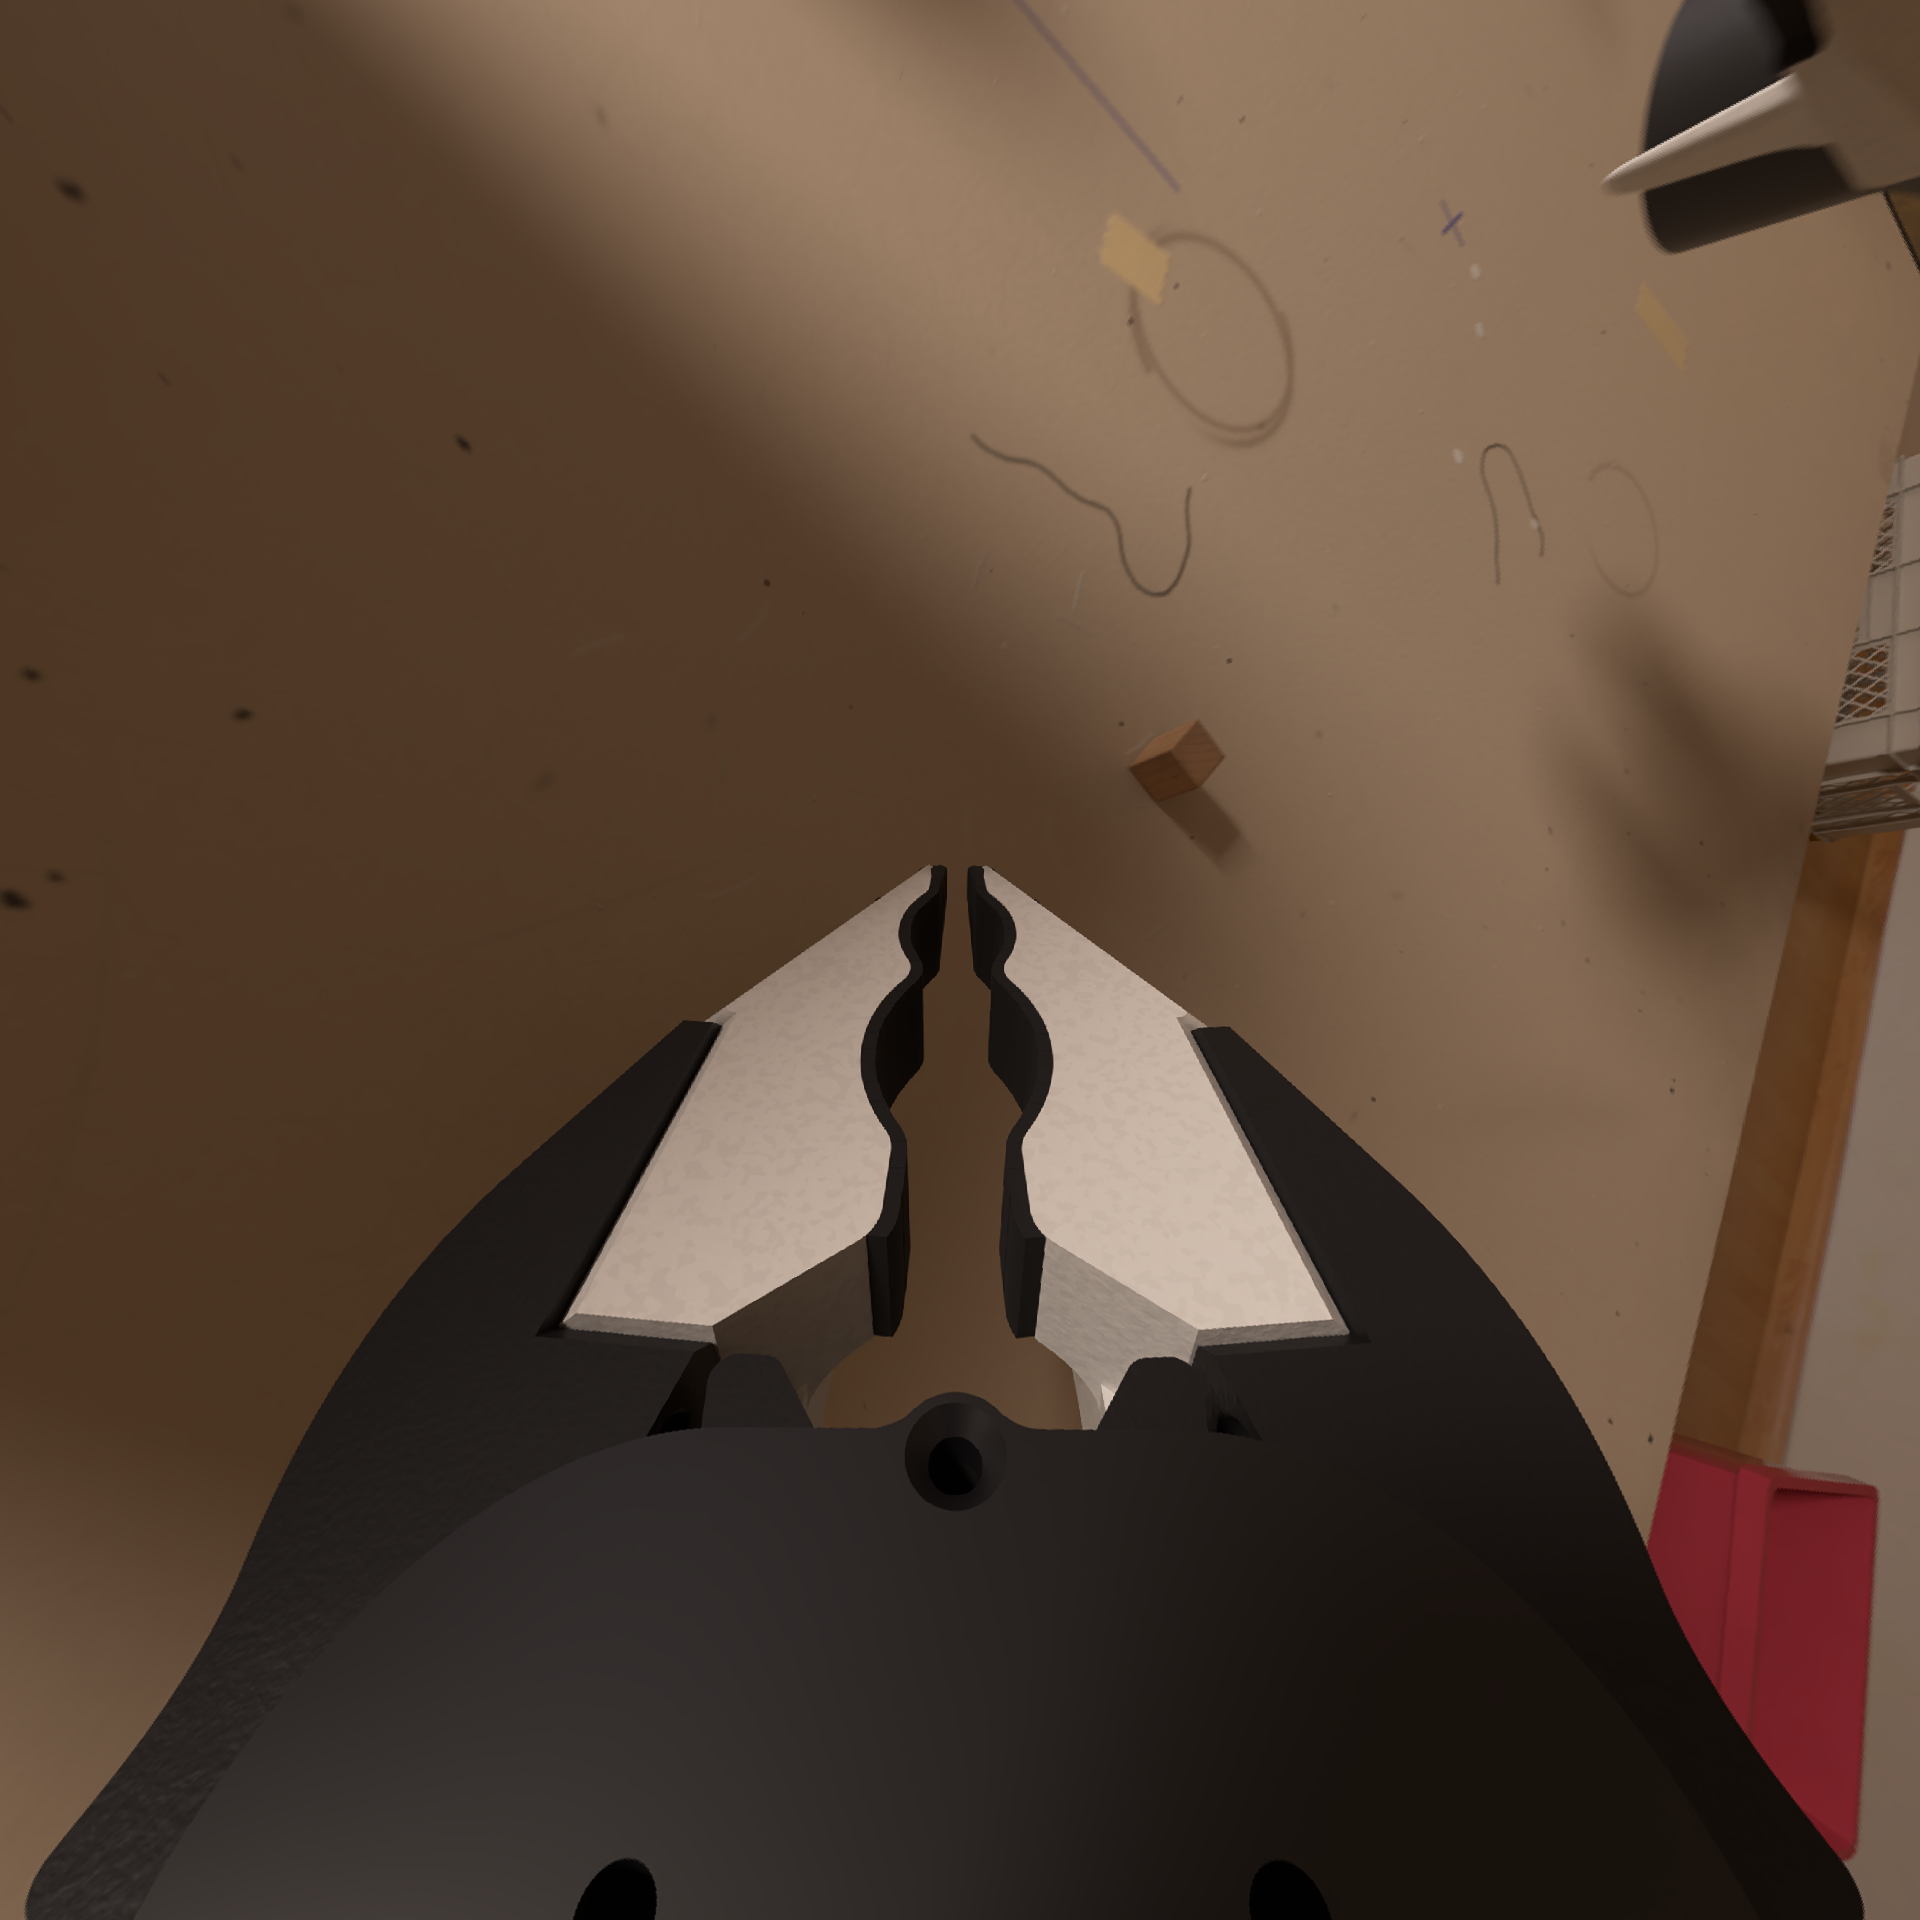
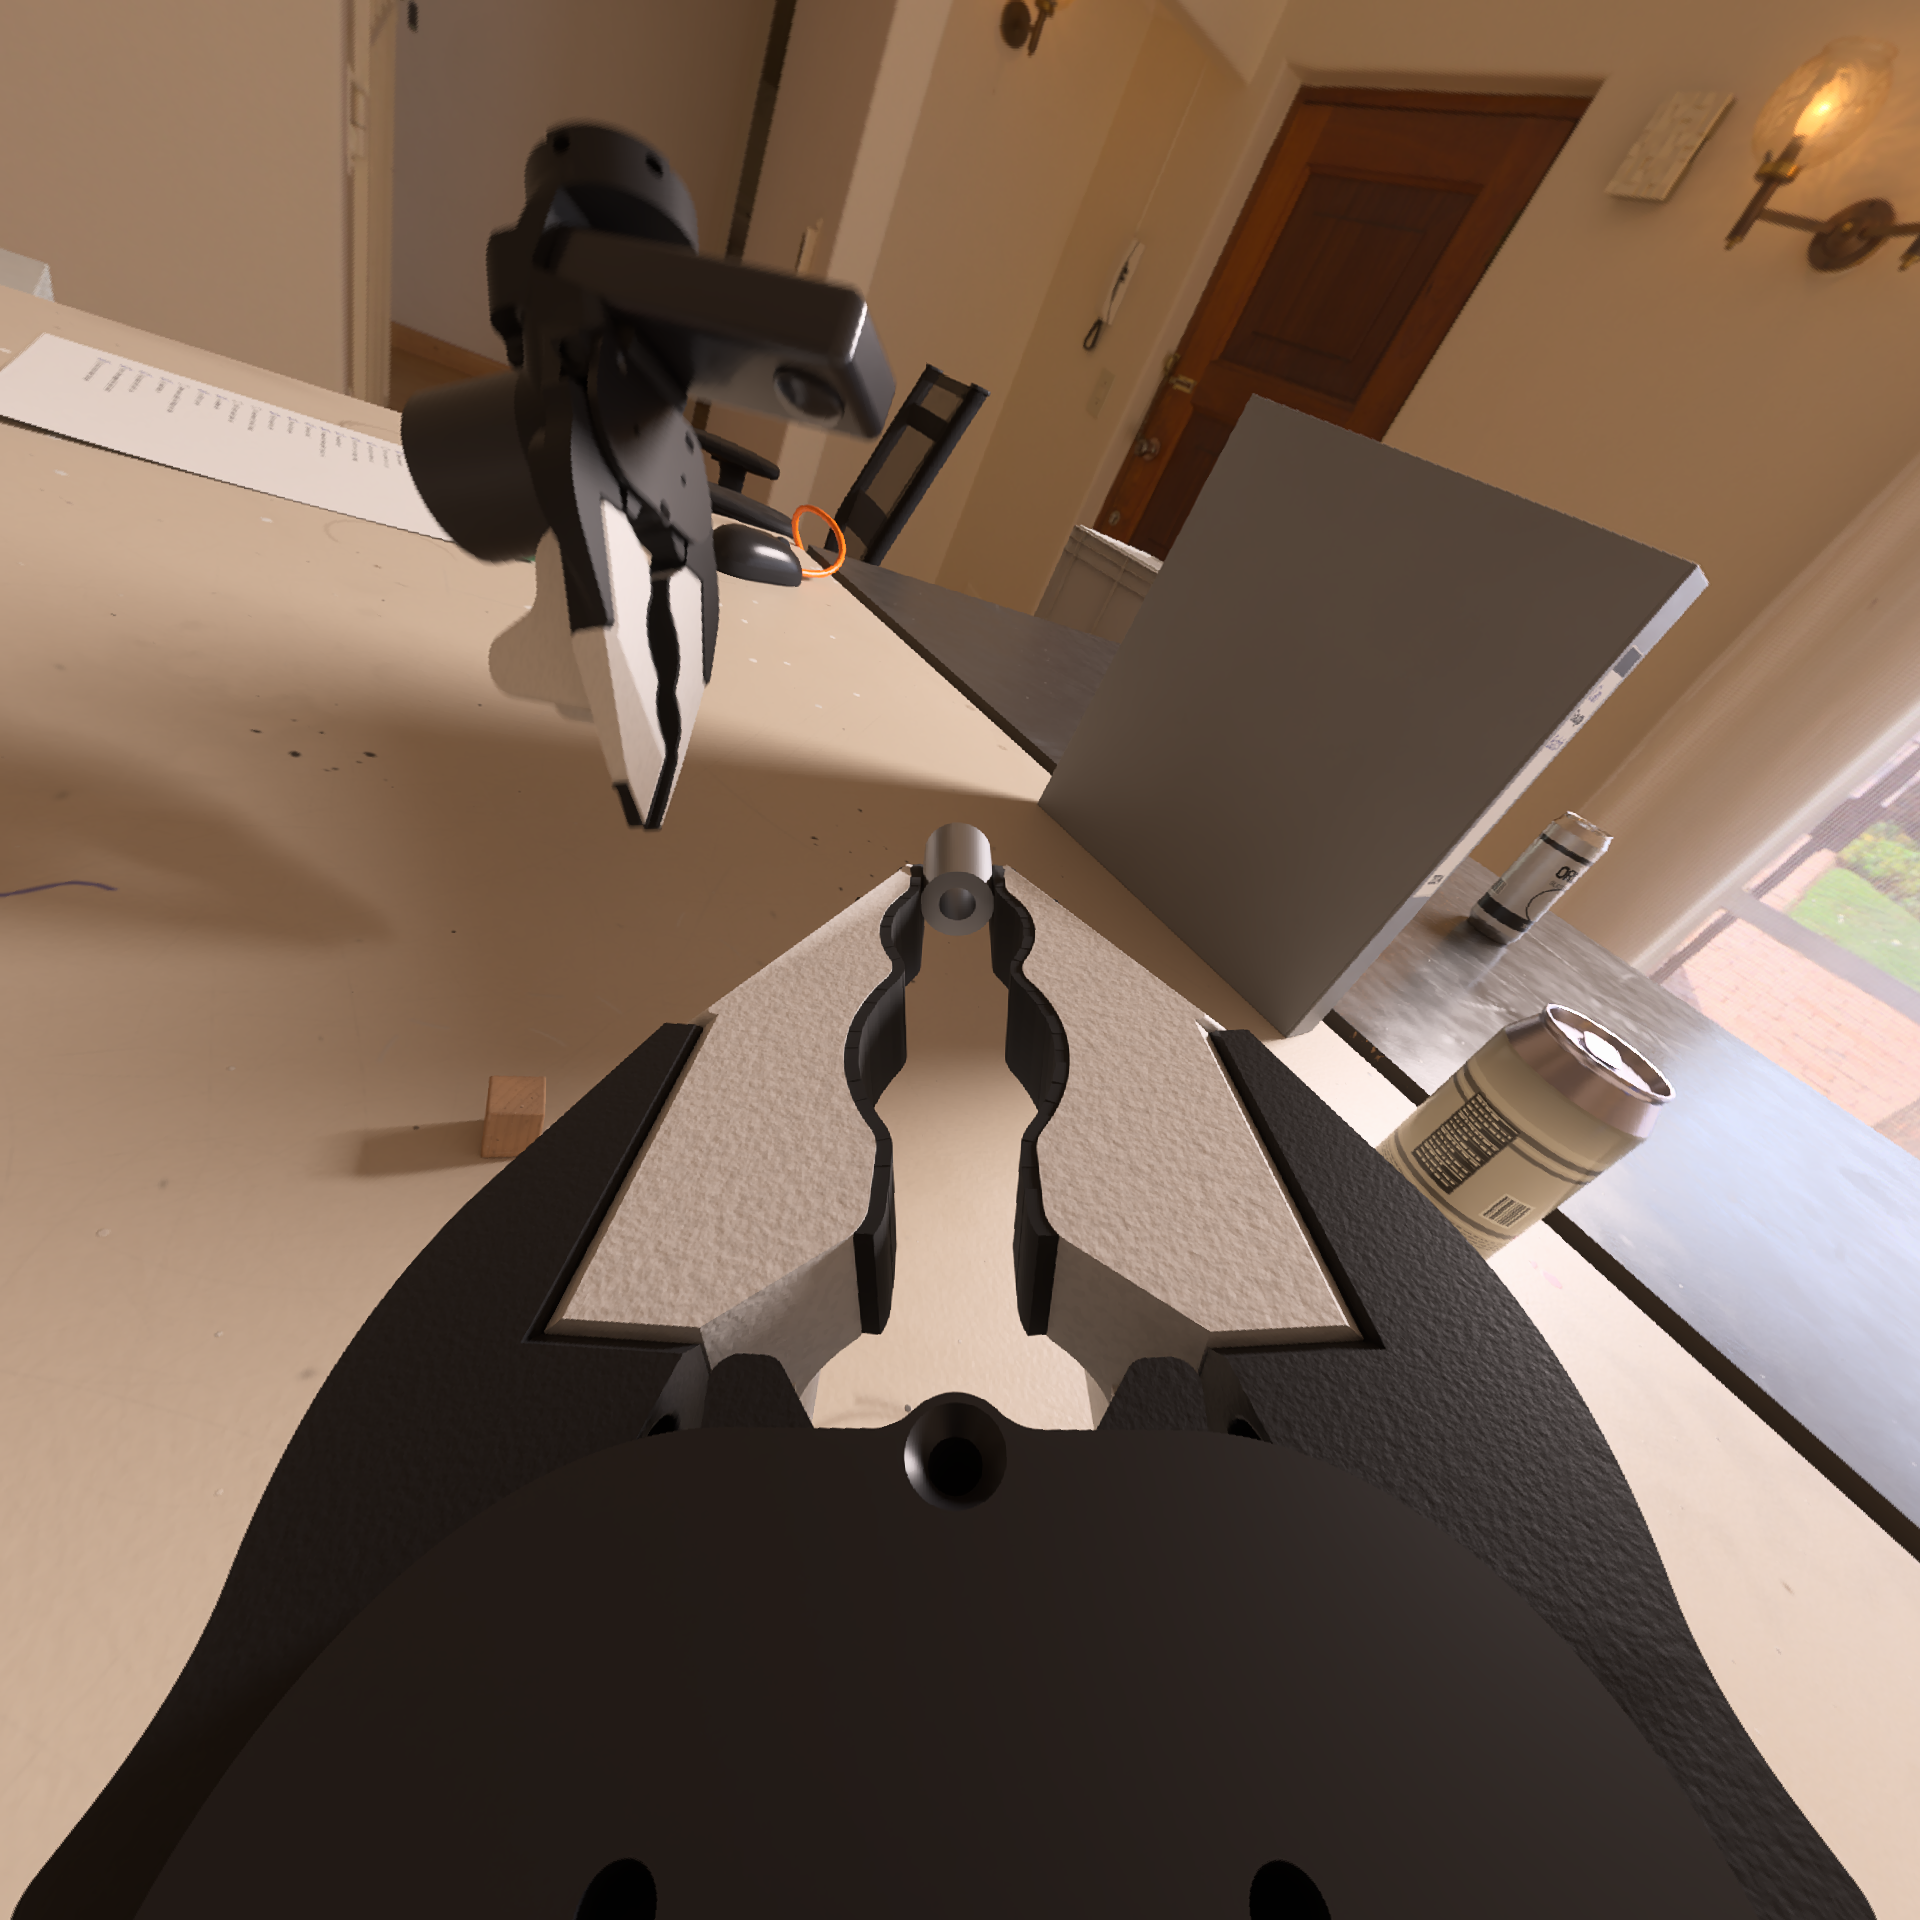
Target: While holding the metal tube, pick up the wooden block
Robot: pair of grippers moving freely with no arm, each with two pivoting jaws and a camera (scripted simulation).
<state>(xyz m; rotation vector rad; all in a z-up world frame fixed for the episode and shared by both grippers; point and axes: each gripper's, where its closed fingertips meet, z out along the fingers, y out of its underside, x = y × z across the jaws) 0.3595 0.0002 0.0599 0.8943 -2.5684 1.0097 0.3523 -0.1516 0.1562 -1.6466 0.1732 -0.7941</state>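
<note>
My right gripper (image 2: 958, 883) is shut on a short grey metal tube (image 2: 958, 879), held between its fingertips above the tan table. The small wooden block (image 2: 513, 1115) lies on the table to the lower left of that gripper. In the left wrist view the block (image 1: 1176, 774) lies ahead and to the right of my left gripper (image 1: 957, 875), which is shut and empty, hovering above the table. The left gripper (image 2: 655, 816) also shows in the right wrist view, pointing down, above and beyond the block. Part of the right gripper (image 1: 1766, 114) shows at the top right of the left wrist view.
A large grey box (image 2: 1340, 717) stands at the right on the table (image 2: 260, 831). Two cans (image 2: 1527, 1132) (image 2: 1543, 878) stand on a dark surface to the right. A sheet of paper (image 2: 208, 416) lies far left. A red bin (image 1: 1766, 1631) and a white crate (image 1: 1881, 665) sit beyond the table's edge.
</note>
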